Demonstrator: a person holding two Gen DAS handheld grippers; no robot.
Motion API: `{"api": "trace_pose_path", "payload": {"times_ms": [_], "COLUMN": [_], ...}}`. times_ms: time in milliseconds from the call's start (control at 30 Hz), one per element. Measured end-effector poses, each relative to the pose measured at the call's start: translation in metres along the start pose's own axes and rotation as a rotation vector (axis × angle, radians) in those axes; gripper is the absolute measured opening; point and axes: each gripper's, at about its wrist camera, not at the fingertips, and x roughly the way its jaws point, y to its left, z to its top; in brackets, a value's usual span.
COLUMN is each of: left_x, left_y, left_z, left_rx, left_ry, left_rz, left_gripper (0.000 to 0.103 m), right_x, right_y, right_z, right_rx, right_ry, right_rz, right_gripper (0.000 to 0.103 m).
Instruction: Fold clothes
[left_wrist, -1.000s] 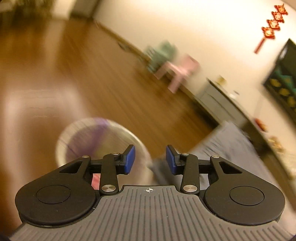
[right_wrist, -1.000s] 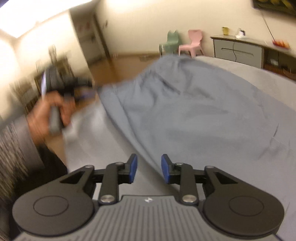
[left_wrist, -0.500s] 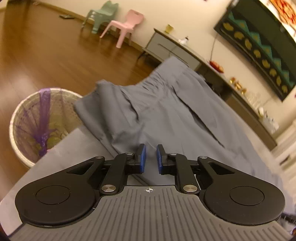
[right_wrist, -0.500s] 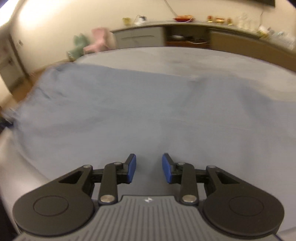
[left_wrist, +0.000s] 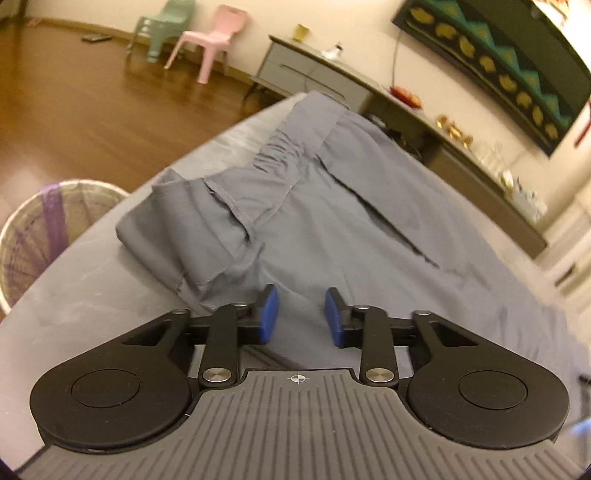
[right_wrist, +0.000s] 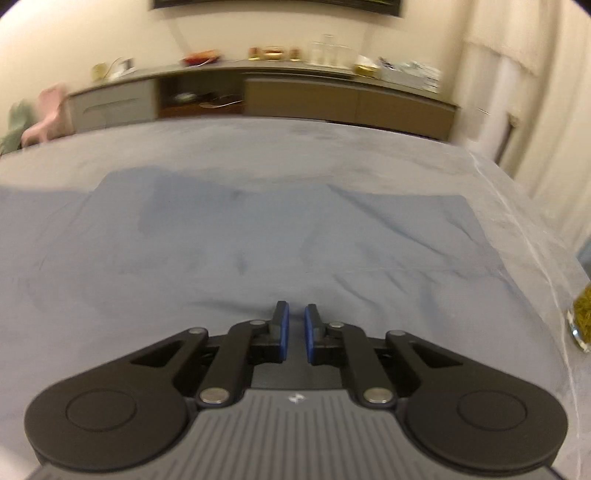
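Grey-blue trousers (left_wrist: 332, 221) lie spread on a grey table (left_wrist: 92, 288), elastic waistband at the far end and a doubled-over flap at the near left. My left gripper (left_wrist: 301, 317) hovers open just above the near edge of the cloth, nothing between its blue pads. In the right wrist view the trousers (right_wrist: 258, 240) stretch across the table (right_wrist: 258, 147). My right gripper (right_wrist: 296, 325) is pressed onto them with its pads nearly together, and creases radiate from the pinched cloth at its tips.
A woven basket with a purple liner (left_wrist: 44, 229) stands on the wooden floor left of the table. Pink (left_wrist: 218, 40) and green (left_wrist: 166, 22) small chairs and a long sideboard (left_wrist: 314, 77) line the wall. A glass jar (right_wrist: 581, 317) sits at the table's right edge.
My left gripper swung from the basket over to the trousers, narrowed, then opened wide. My right gripper travelled right along the cloth and its pads drew together on the fabric.
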Motion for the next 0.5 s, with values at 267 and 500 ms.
{"api": "trace_pose_path", "payload": {"times_ms": [267, 500], "left_x": [0.005, -0.015], "left_y": [0.012, 0.046], "left_z": [0.010, 0.015], "left_rx": [-0.104, -0.272], "left_ry": [-0.077, -0.172], "left_rz": [0.113, 0.226], "left_gripper": [0.000, 0.005], "right_x": [0.020, 0.016], "right_y": [-0.047, -0.039], "right_z": [0.010, 0.014], "right_rx": [0.073, -0.007], "right_ry": [-0.007, -0.009], "right_rz": [-0.002, -0.058], "right_gripper": [0.000, 0.002]}}
